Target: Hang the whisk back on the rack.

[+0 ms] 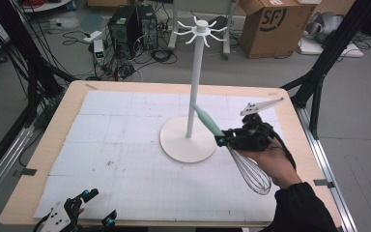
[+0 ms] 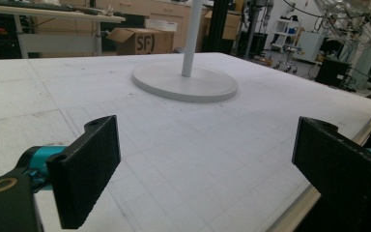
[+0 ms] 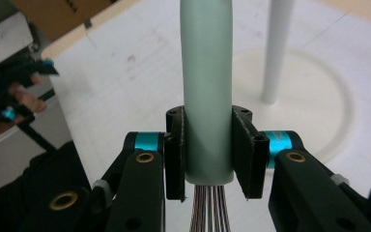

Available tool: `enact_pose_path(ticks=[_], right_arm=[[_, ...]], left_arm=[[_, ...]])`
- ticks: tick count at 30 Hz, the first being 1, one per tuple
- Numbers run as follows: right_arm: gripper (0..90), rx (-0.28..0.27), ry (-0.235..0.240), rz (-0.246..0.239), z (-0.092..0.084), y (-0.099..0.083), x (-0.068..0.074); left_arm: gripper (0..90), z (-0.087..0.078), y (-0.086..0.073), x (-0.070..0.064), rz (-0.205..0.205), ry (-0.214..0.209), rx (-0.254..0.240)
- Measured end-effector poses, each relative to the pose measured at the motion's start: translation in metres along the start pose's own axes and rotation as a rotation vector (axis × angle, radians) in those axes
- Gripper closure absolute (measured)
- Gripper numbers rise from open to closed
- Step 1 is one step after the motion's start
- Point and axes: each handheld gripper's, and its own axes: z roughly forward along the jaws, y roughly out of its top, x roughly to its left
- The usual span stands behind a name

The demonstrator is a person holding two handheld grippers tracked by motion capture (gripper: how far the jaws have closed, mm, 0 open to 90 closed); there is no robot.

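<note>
Whisk point(image 1: 251, 171) sits clamped by its handle in my right gripper point(image 1: 222, 140); next, I lift its handle end toward the stand's hooks point(image 1: 203, 30) at twelve o'clock, left gripper point(image 1: 96, 208) idle and open.

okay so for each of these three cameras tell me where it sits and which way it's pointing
High view: above the near table edge, looking forward and down at the stand; a sleeve, a hand and both grippers, left gripper, right gripper, show.
Left gripper view: on the left gripper, low, facing across the table; its open jaws show.
Right gripper view: on the right gripper, looking along the clamped whisk.
All three show the stand.
</note>
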Motion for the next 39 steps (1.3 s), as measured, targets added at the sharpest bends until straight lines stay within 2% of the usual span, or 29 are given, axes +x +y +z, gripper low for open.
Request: enact_pose_path(ticks=[4, 5, 6, 15, 18, 20, 22, 29, 39], right_arm=[[69.6, -0.075, -0.020, 0.012, -0.021, 0.012, -0.001], [69.6, -0.075, -0.020, 0.012, -0.021, 0.012, -0.001], [69.6, -0.112, -0.025, 0.013, -0.029, 0.018, -0.001], [69.6, -0.202, -0.047, 0.022, -0.050, 0.034, 0.000], [69.6, -0.252, -0.052, 0.031, -0.060, 0.039, -0.002], [69.6, -0.265, -0.051, 0.035, -0.063, 0.040, -0.003], [69.6, -0.306, -0.063, 0.043, -0.071, 0.044, -0.005], [69.6, -0.361, -0.110, 0.034, -0.082, 0.053, -0.002], [69.5, -0.391, -0.145, 0.008, -0.078, 0.069, 0.008]], left_arm=[[10.4, 0.001, 0.000, 0.002, -0.010, 0.002, -0.002], [10.4, 0.002, 0.000, 0.002, -0.012, 0.004, -0.004], [10.4, 0.002, 0.000, 0.002, -0.012, 0.003, -0.002], [10.4, 0.001, 0.000, 0.003, -0.016, 0.005, -0.007], [10.4, 0.000, 0.000, 0.003, -0.012, 0.007, -0.005], [10.4, 0.001, 0.000, 0.003, -0.016, 0.008, -0.005], [10.4, 0.002, 0.000, 0.003, -0.012, 0.007, -0.001], [10.6, 0.002, 0.000, 0.003, -0.016, 0.007, -0.003], [10.7, 0.002, 0.000, 0.003, -0.017, 0.007, -0.003]])
